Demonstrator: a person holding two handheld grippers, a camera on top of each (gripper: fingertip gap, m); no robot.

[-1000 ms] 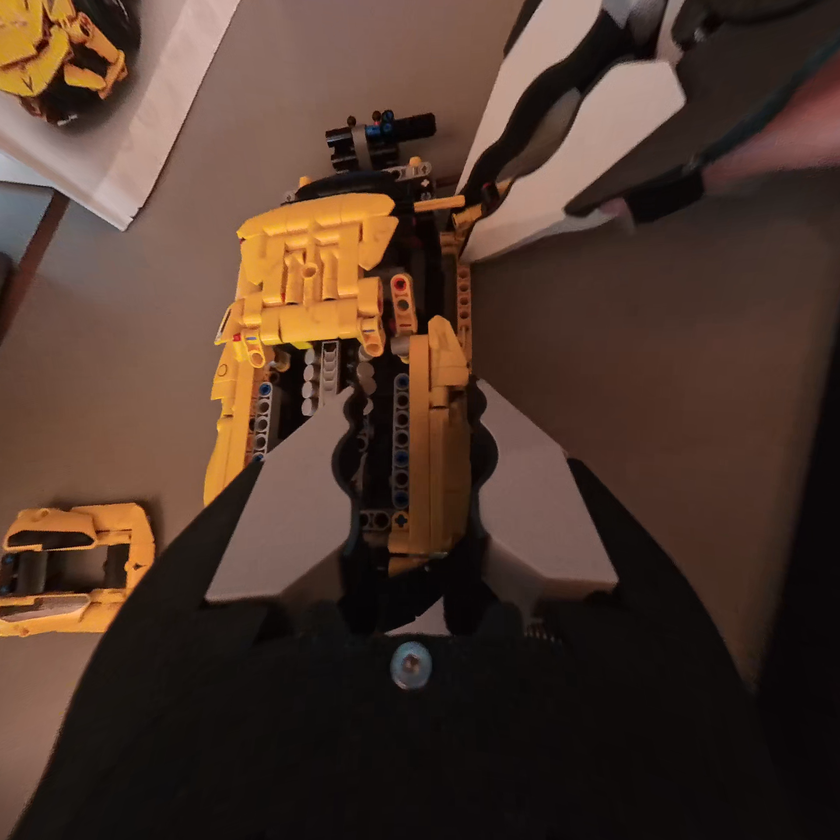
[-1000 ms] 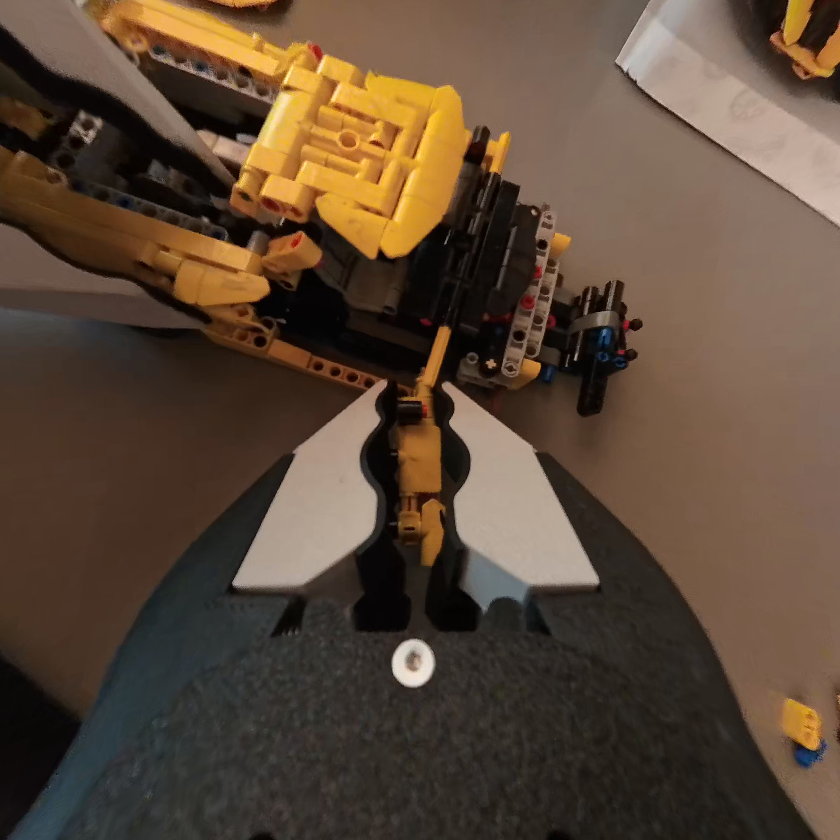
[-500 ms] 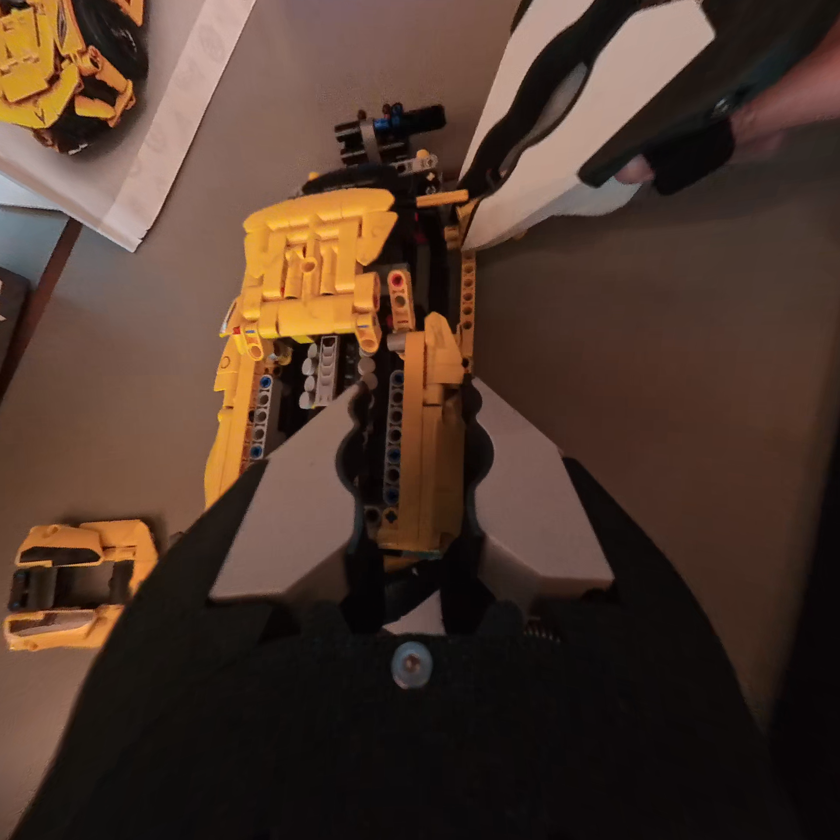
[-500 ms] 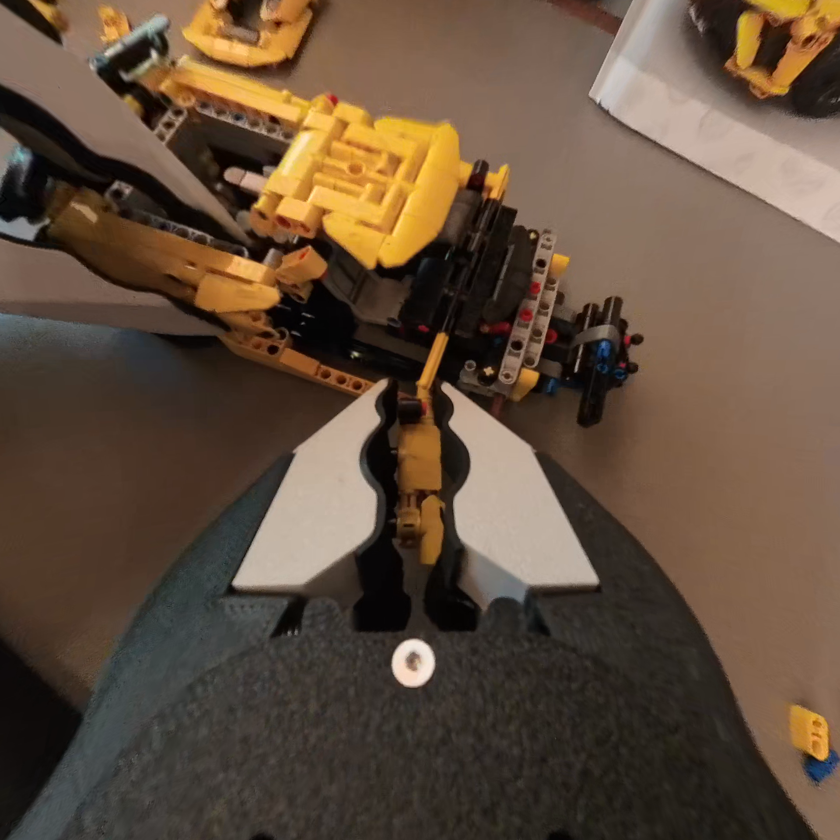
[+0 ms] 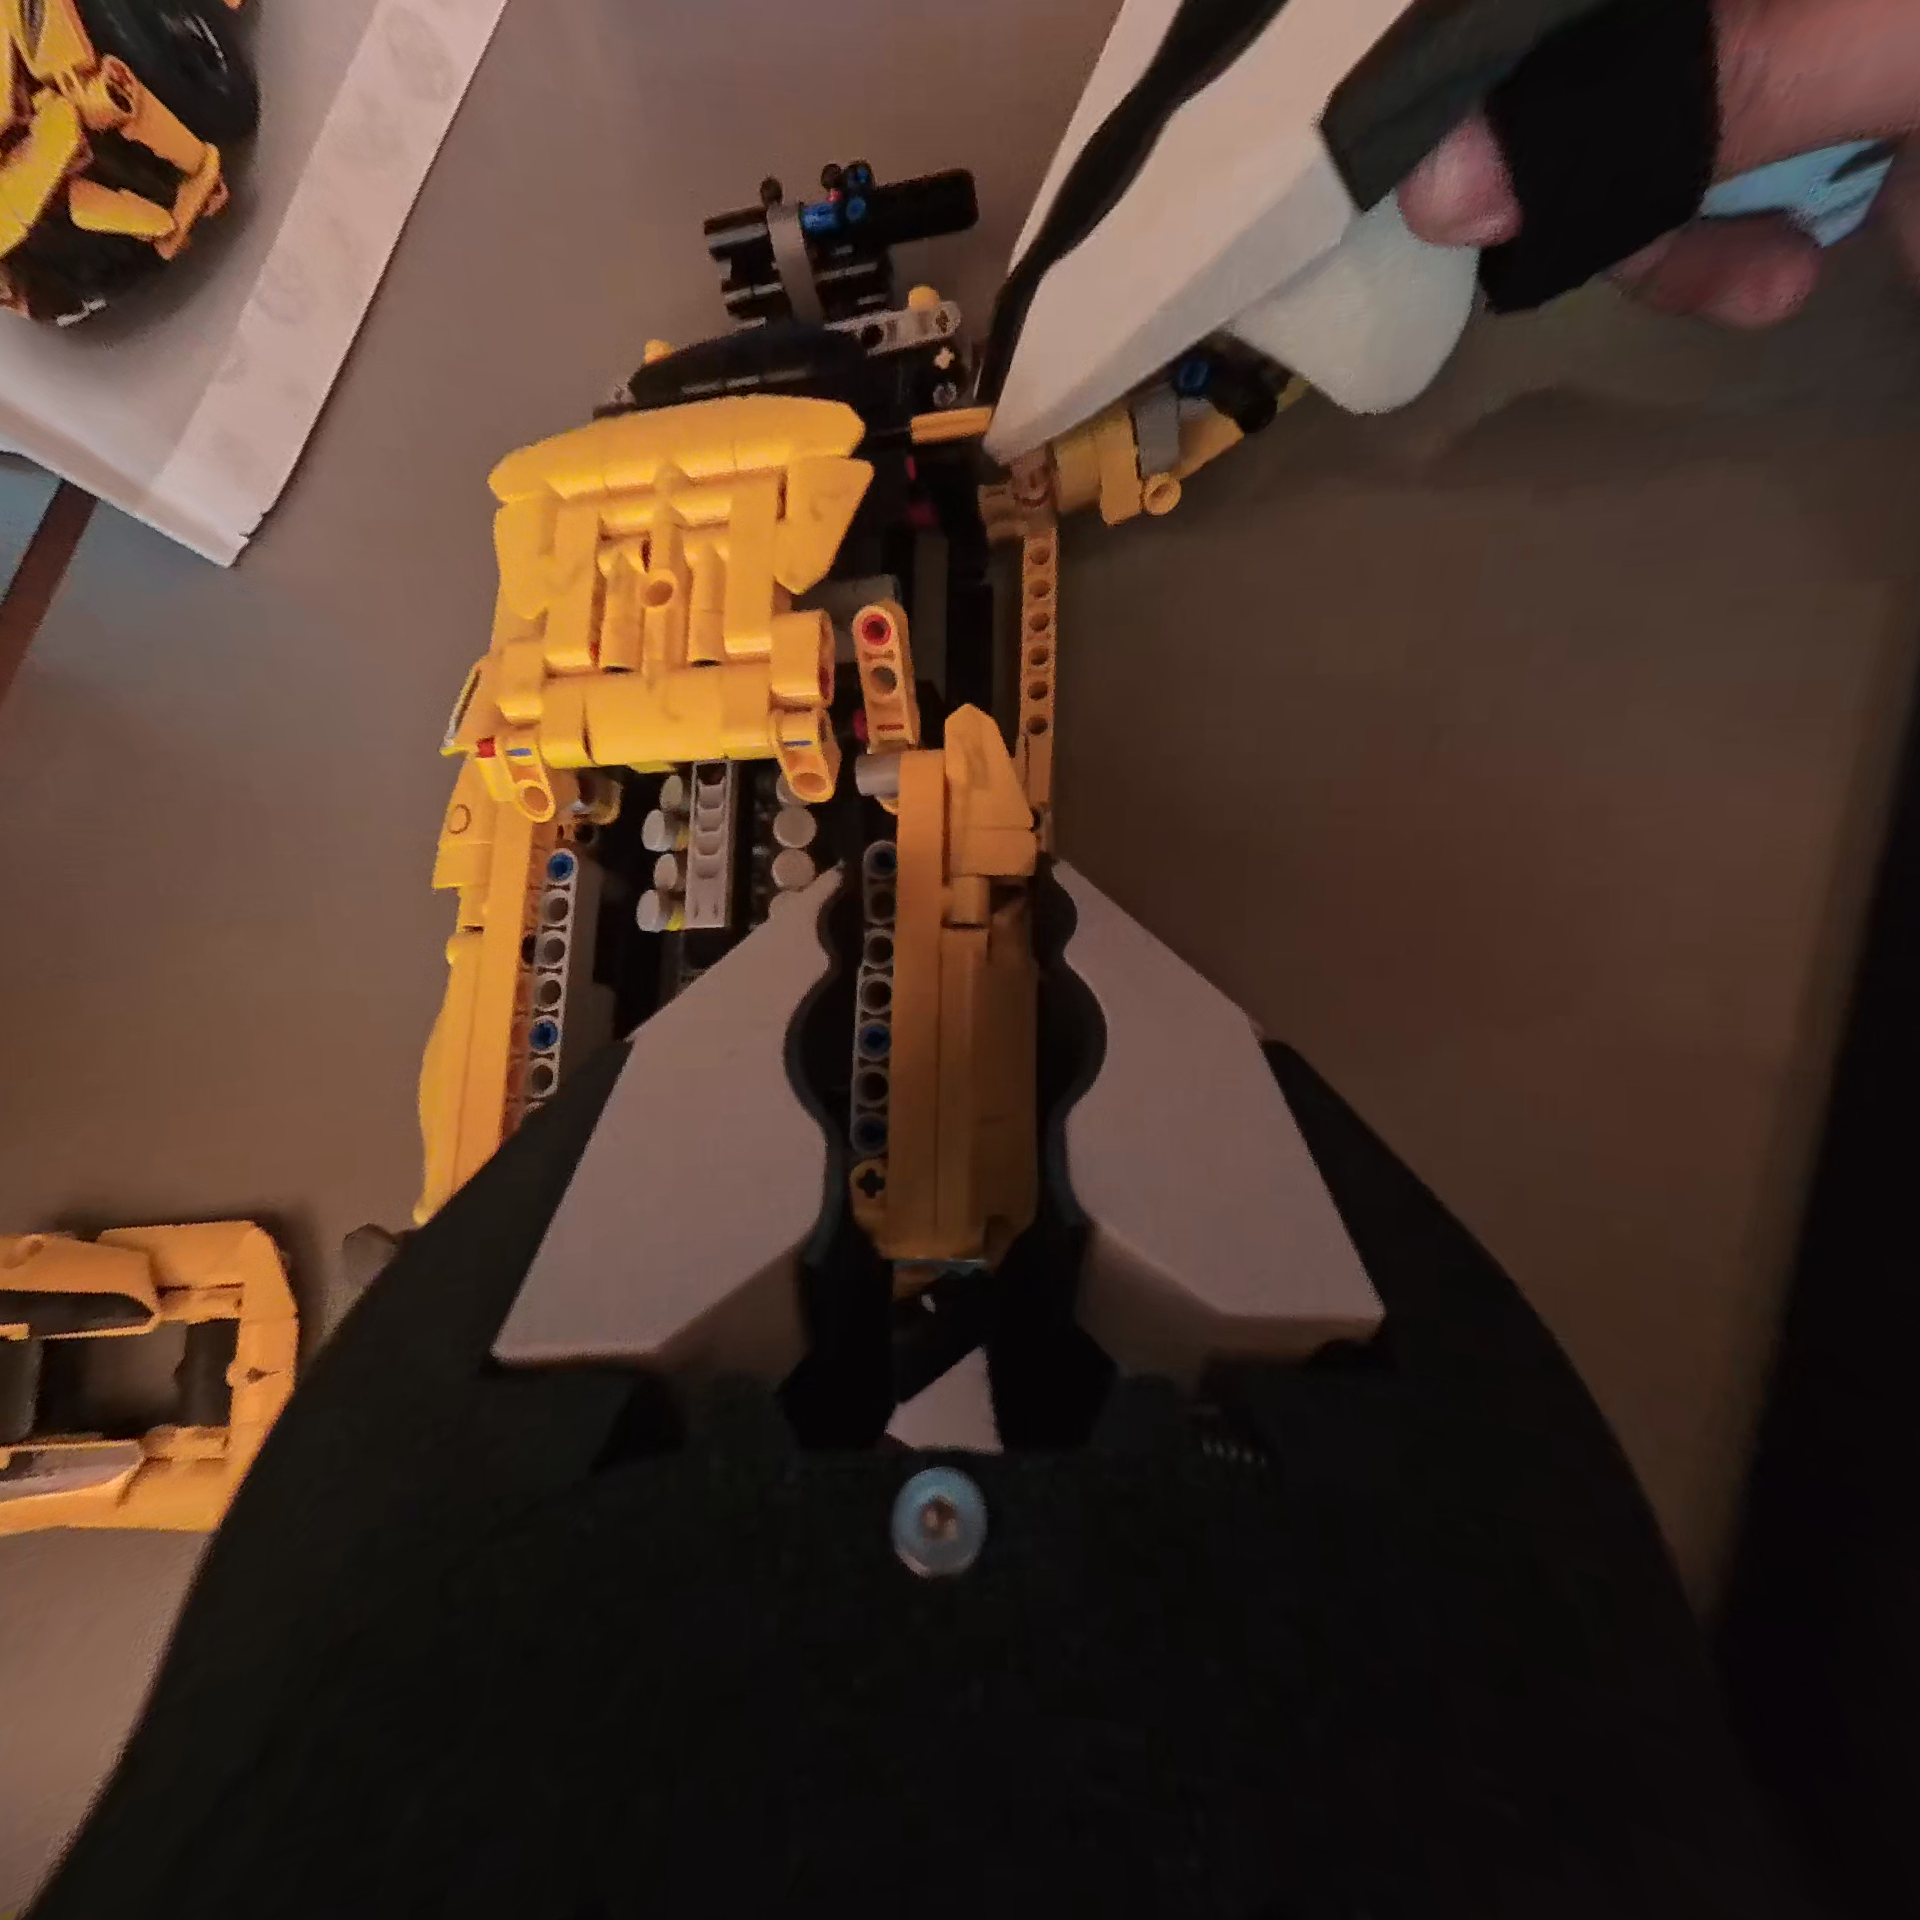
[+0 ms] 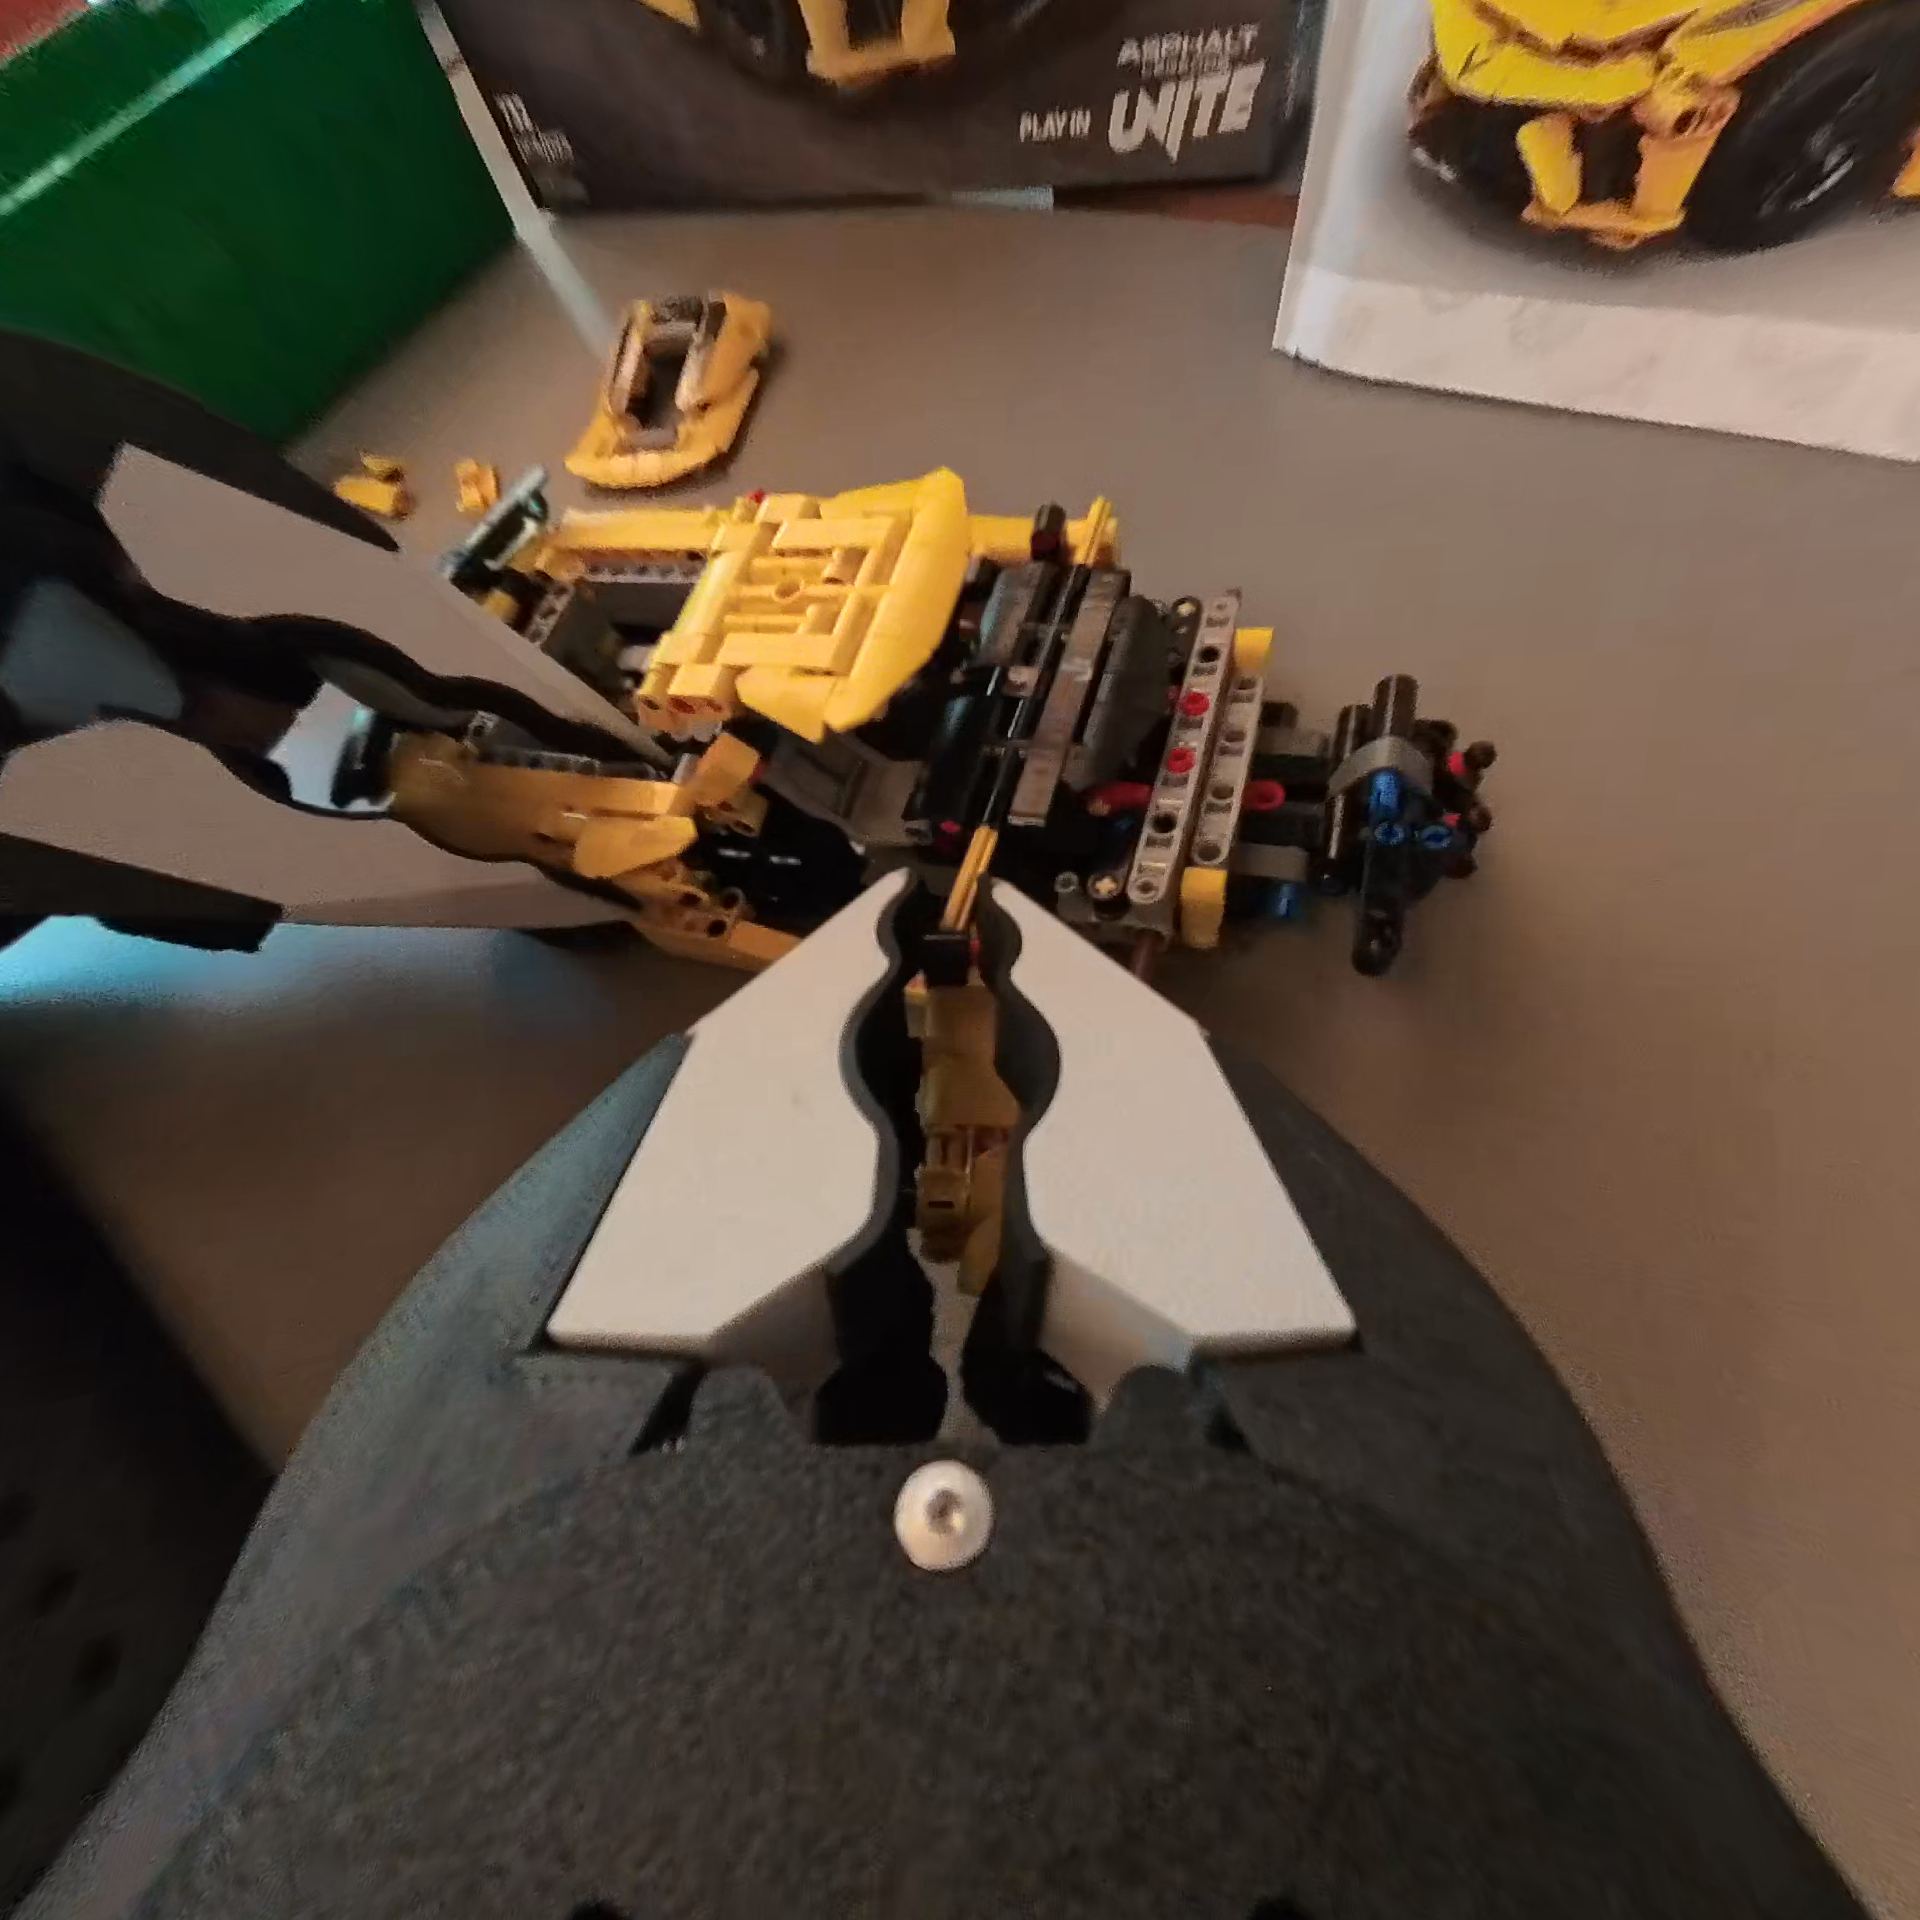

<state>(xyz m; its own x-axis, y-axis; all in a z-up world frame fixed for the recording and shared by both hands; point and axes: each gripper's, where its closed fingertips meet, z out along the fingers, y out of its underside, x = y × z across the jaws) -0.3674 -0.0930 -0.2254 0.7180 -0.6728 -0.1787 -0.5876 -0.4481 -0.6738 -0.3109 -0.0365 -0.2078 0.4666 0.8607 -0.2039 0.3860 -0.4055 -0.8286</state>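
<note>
A partly built yellow and black brick car (image 5: 665,582) lies on the grey-brown table (image 5: 1455,935). My left gripper (image 5: 945,883) is shut on the car's long yellow side panel (image 5: 966,1039). In the right wrist view the car (image 6: 821,613) lies crosswise, with the left gripper (image 6: 644,821) clamping it from the left. My right gripper (image 6: 948,894) is shut on a small yellow sub-assembly (image 6: 961,1081), whose thin yellow axle (image 6: 977,862) reaches into the car's black middle. The left wrist view shows the right gripper (image 5: 1003,395) at the car's far right side, held by a gloved hand (image 5: 1621,156).
A separate yellow body piece (image 5: 135,1371) lies left of the car and also shows in the right wrist view (image 6: 675,384). An instruction booklet (image 6: 1558,343) lies at the back right, a dark product box (image 6: 883,104) and a green container (image 6: 208,187) behind. Small loose yellow bricks (image 6: 374,483) lie nearby. The tips of one gripper are about 9 cm away from the tips of the other. My left gripper is the nearer one to the separate yellow body piece (image 5: 135,1371): about 25 cm, against 30 cm. It is also in sight in the right wrist view (image 6: 668,403).
The right wrist view has tilted up and lower, bringing the box and green container into sight. The right gripper keeps the small piece at the car's side. The left gripper's hold is unchanged.
</note>
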